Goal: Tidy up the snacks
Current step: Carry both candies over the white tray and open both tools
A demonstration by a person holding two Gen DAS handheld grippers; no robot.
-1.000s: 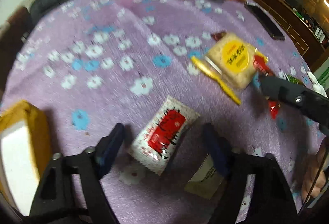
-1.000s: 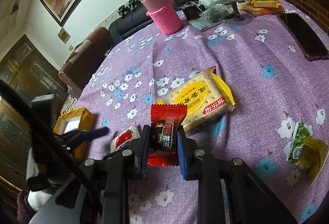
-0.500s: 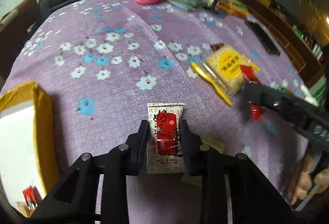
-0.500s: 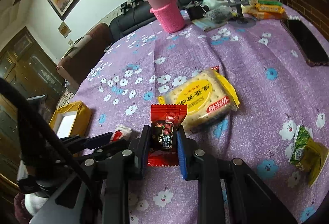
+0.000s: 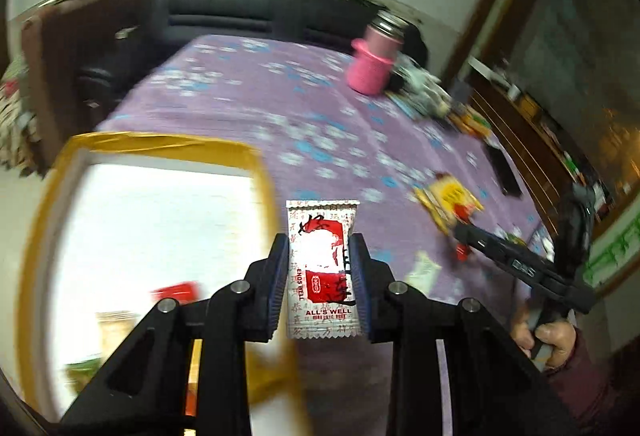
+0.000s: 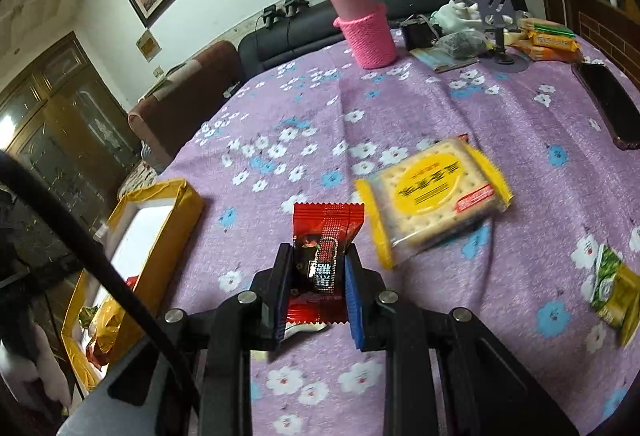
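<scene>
White sachet (image 5: 323,268) upright in left gripper (image 5: 320,276), long axis along jaws.

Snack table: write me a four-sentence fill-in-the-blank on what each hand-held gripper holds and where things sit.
The left hand-held gripper grips a ____ packet.
The right hand-held gripper grips a ____ packet.
The crackers lie on the ____ cloth.
The box has ____ walls.

Missing: white; red; purple; yellow
</scene>
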